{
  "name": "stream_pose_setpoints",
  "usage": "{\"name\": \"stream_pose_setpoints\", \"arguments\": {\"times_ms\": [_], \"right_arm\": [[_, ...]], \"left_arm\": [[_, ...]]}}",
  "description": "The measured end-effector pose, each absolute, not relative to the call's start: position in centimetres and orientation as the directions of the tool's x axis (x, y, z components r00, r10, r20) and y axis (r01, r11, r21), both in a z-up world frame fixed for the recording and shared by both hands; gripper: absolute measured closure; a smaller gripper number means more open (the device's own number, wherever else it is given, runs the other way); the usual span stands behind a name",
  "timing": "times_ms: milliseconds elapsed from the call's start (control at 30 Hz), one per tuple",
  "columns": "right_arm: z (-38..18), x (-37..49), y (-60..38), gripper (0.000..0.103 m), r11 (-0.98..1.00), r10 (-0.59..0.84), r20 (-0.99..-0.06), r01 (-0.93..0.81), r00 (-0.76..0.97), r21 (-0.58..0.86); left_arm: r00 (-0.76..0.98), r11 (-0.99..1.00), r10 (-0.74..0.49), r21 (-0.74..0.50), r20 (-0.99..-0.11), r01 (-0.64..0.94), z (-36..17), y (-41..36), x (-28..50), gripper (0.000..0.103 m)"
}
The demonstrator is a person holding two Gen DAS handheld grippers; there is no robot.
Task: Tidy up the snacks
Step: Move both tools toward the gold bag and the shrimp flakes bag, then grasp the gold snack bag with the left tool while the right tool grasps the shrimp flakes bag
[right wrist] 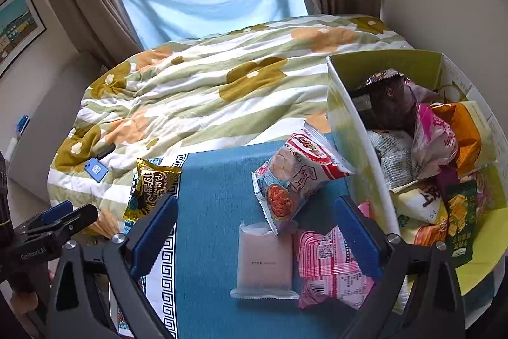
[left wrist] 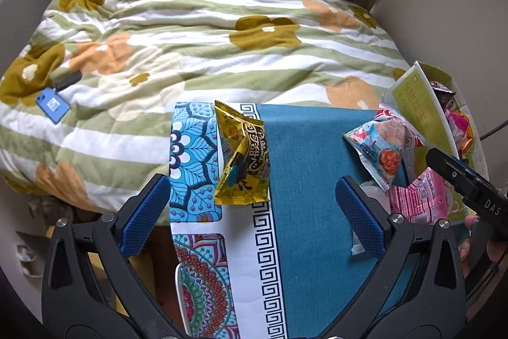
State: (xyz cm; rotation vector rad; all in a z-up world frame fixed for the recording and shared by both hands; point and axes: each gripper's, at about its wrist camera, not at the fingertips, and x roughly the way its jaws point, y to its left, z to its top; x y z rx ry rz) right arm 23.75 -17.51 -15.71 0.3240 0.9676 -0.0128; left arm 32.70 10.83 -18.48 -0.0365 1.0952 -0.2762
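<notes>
Right tongs point(right wrist: 255, 231) agape; shrimp packet point(right wrist: 297, 170) reads "FLAKES".

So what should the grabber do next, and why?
Probably the right gripper, open and empty, should dip to the pale pink packet lying flat between its fingers and close on it, since the green box beside it already holds snacks.
</notes>
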Motion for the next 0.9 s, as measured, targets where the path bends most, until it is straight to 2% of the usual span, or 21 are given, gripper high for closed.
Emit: {"name": "stream_pose_setpoints", "arguments": {"times_ms": [333, 700, 767, 900], "right_arm": [[-20.6, 27.5, -16.6, 0.005, 0.885, -0.04, -0.851, 0.414, 0.523, 0.212], [-25.1, 30.4, -17.4, 0.005, 0.773, -0.182, -0.878, 0.616, 0.443, 0.15], [-25.2, 30.7, -17.7, 0.005, 0.767, -0.208, -0.871, 0.627, 0.444, 0.136], [-25.5, 31.4, -18.3, 0.005, 0.76, -0.244, -0.868, 0.642, 0.432, 0.106]], "left_arm": [[0.311, 0.935, -0.296, -0.207, -0.903, 0.29, -24.5, 10.4, 38.0, 0.0], [0.252, 0.915, -0.304, -0.209, -0.919, 0.344, -28.0, 9.3, 40.3, 0.001], [0.246, 0.914, -0.305, -0.21, -0.92, 0.346, -28.3, 9.3, 40.5, 0.002], [0.227, 0.911, -0.307, -0.216, -0.924, 0.351, -28.9, 8.9, 40.9, 0.012]]}}
